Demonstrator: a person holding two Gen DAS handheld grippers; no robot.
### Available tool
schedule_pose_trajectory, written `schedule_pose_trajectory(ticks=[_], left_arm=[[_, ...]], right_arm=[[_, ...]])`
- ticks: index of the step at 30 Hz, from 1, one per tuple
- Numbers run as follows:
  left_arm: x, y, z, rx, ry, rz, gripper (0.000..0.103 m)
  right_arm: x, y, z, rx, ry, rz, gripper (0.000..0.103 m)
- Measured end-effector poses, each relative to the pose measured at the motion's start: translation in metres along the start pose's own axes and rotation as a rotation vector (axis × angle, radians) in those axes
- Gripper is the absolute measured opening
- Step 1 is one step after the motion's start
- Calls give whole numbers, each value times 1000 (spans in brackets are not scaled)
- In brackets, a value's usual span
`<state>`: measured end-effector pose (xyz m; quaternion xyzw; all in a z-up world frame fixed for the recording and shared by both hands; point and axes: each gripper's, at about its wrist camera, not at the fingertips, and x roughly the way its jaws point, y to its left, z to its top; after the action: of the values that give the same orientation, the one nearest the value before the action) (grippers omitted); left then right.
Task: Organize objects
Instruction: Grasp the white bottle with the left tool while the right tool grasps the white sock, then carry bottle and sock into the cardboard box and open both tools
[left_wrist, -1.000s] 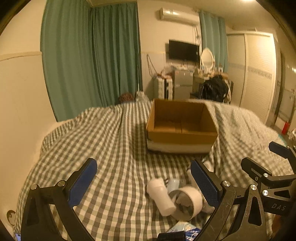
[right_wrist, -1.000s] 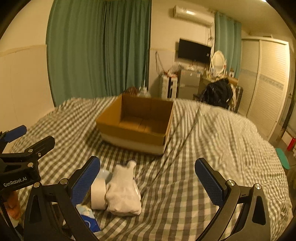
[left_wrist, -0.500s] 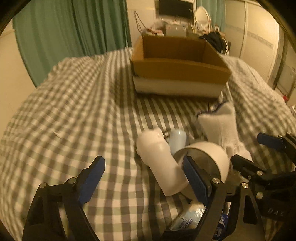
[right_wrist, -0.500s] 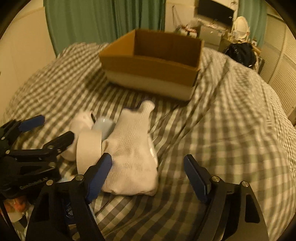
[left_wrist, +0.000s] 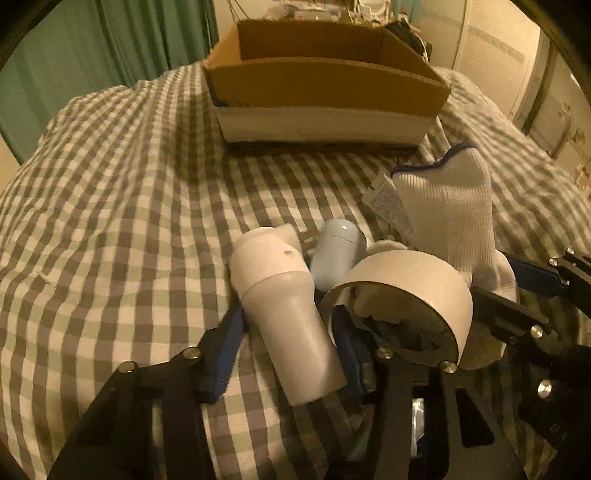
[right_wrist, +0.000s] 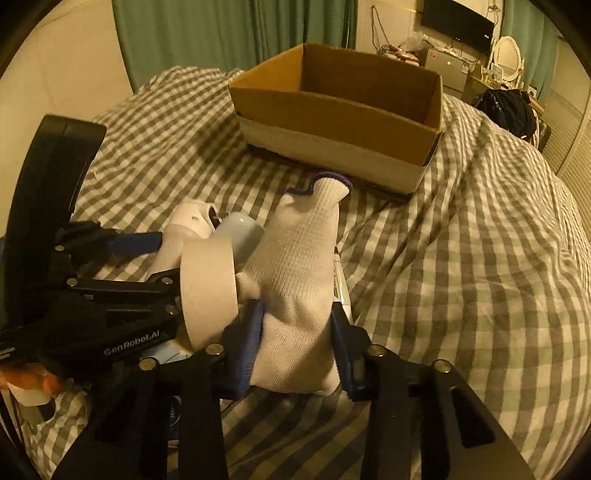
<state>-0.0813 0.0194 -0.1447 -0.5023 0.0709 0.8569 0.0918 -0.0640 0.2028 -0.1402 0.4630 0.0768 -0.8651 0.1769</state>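
A white bottle lies on the checked bedspread, and my left gripper is shut on it. Beside it lie a pale blue bottle and a roll of tape. My right gripper is shut on a white glove with a dark cuff; the glove also shows in the left wrist view. The tape roll stands on edge between the two grippers. An open cardboard box sits beyond the pile, also in the left wrist view.
The bed is covered by a rumpled grey-and-white checked spread. Green curtains hang behind it. A blue-printed packet lies under the left gripper. A wardrobe and a dresser stand at the far right.
Both grippers have dropped down to the pile and closed, the left on the white bottle and the right on the white glove.
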Motion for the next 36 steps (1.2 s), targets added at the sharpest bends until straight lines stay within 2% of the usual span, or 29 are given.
schedule_pose_trajectory(ticks=[1,2,4,13,18,23,30,34,36], left_arm=[[-4,1,-1,-5,-12,3,35],[-11,2,-2,-8,-28,5,35],[-18,3,-3,-8,-43,12,34],[-54,13,-5,-36,-134,45,32],[-77,17,3,-49,-191,45,32],[-102,20,27,-45,-258,41,32],[-127,20,70,-26,-337,25,32],[-129,21,93,-21,-359,12,32],[-127,21,105,-19,-366,12,32]], right_arm=[[-3,0,1,1,-11,-2,31],[-7,0,1,1,-21,-4,30],[-13,1,3,1,-43,-11,19],[-43,0,6,-3,-115,-42,12],[-61,-1,13,1,-158,-50,11],[-82,-9,34,0,-203,-39,11],[-116,-18,79,-16,-308,-56,11],[-117,-10,99,-123,-328,-180,11],[-114,-16,109,-110,-323,-127,11]])
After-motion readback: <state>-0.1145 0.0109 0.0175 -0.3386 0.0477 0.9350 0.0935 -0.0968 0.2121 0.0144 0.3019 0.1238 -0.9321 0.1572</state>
